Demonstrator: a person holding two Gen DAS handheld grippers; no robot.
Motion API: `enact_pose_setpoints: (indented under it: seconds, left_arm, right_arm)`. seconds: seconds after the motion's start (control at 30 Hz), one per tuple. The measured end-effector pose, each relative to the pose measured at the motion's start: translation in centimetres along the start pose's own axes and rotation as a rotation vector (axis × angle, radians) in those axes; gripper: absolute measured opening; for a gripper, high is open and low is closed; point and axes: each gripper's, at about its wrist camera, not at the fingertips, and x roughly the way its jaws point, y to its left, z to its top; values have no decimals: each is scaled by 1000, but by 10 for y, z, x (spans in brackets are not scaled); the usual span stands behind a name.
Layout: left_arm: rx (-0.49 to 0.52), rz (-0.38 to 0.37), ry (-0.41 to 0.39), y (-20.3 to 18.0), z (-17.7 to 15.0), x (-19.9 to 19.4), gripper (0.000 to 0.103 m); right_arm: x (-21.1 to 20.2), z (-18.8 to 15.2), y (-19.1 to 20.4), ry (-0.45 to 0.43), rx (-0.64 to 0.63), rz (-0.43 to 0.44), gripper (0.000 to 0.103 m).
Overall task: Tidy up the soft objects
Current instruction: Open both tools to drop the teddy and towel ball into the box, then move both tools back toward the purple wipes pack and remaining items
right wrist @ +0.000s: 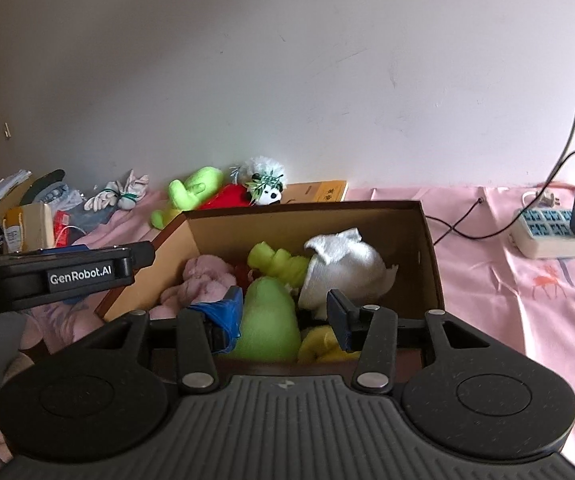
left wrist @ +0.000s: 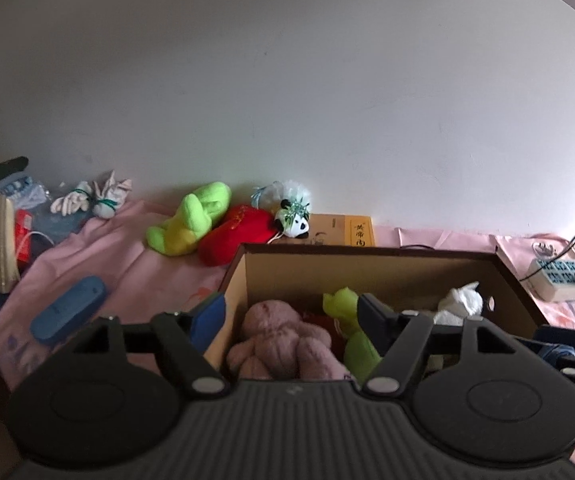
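One cardboard box (right wrist: 427,256) sits open-topped on the pink sheet (right wrist: 527,280), long axis running away from me toward the wall. Inside I count about five soft toys: one pink plush (right wrist: 203,280), one big green one (right wrist: 267,320), one smaller lime one (right wrist: 279,264), one white one (right wrist: 343,268), one yellow one (right wrist: 323,344) at the near edge; something red between them, can't tell what. Behind the box, still on the sheet: one lime plush (left wrist: 187,220) lying slantwise, one red plush (left wrist: 239,232), one panda (left wrist: 295,222). My right gripper (right wrist: 287,316) hangs over the box's near end, jaws apart, empty, green toy just beyond them. My left gripper (left wrist: 287,316) is at the box's left near corner, jaws wide, nothing held, pink plush between and beyond. One power strip (right wrist: 555,232) off right.
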Motion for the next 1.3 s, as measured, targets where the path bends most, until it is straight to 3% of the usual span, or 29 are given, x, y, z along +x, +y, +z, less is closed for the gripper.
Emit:
enact_pose_setpoints:
  seconds: [0.43,0.93,1.3]
  left_arm:
    - [20,45,21,-12,-19,-55,74]
    - [16,131,66,-22,-49,-86,74]
    - [1,130,115,-27,-74,-103,75]
  right_arm:
    - [-28,-32,7,8,42,0,31]
    - [-63,-73,-1,2,35,-34,32]
    - [-76,-92,-6,28,43,-44,32]
